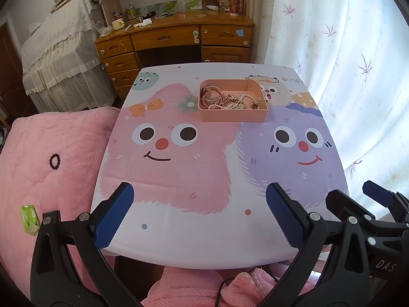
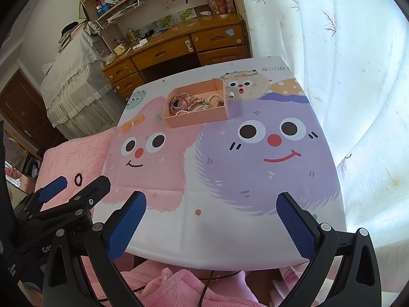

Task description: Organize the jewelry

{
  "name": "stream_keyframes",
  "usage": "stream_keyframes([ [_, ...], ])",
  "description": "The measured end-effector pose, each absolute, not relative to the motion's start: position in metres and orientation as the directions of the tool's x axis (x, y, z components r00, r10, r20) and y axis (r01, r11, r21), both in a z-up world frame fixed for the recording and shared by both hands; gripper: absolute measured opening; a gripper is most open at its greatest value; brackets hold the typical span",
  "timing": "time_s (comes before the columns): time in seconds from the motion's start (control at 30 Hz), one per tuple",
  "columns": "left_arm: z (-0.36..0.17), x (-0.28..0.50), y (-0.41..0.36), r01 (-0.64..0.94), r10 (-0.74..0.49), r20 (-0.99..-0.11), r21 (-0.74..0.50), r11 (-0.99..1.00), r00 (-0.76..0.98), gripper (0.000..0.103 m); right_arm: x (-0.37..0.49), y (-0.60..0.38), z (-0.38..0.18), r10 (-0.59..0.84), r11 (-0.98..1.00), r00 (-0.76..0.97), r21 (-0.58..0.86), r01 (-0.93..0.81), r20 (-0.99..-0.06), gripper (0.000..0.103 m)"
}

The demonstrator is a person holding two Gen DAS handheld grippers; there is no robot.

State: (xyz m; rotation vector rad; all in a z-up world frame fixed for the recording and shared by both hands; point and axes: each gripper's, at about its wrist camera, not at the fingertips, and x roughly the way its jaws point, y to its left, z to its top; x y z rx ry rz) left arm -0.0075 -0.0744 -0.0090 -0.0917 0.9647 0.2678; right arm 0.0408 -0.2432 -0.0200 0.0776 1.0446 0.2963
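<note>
Both the left gripper (image 1: pixel 199 215) and the right gripper (image 2: pixel 211 222) are wide open, empty, above the near desk (image 1: pixel 179 225) edge; the jewelry (image 1: pixel 230 101) lies in the pink tray (image 1: pixel 234 116) at the far side

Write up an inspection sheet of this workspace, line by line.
Surface: table under a cartoon-monster printed cloth; bare apart from one box.
Job's things: open peach plastic box at the far side, holding tangled pearl strands and bracelets; a dark beaded bracelet lies off the table on the pink quilt.
Clutter: green packet on the quilt.
Grippers: left gripper and right gripper both open, empty, at the near edge.
Cables: black cable over pink fabric below the table.
Surroundings: wooden desk, white curtain.
</note>
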Motion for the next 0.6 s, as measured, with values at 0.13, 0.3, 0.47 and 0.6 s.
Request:
stream_keyframes([
  [0.13, -0.0094, -0.0083, -0.0737, -0.265, 0.186, -0.821, 0.044, 0.963, 0.54, 0.103, 0.041, -0.2432, -0.0201, 0.277, 0.958, 0.465, 0.203, -0.202, -0.841, 0.103],
  [0.3, -0.0092, -0.0079, -0.0743, -0.265, 0.185, -0.822, 0.043, 0.963, 0.539, 0.103, 0.0408, -0.2424, -0.0208, 0.275, 0.959, 0.462, 0.203, -0.2, -0.843, 0.103],
  [0.47, -0.0089, -0.0072, -0.0749, -0.266, 0.185, -0.822, 0.042, 0.963, 0.539, 0.103, 0.0419, -0.2432, -0.0205, 0.275, 0.959, 0.462, 0.203, -0.2, -0.843, 0.103],
  [0.6, -0.0089, -0.0071, -0.075, -0.266, 0.185, -0.822, 0.043, 0.963, 0.539, 0.103, 0.0411, -0.244, -0.0225, 0.275, 0.959, 0.46, 0.204, -0.198, -0.844, 0.103],
])
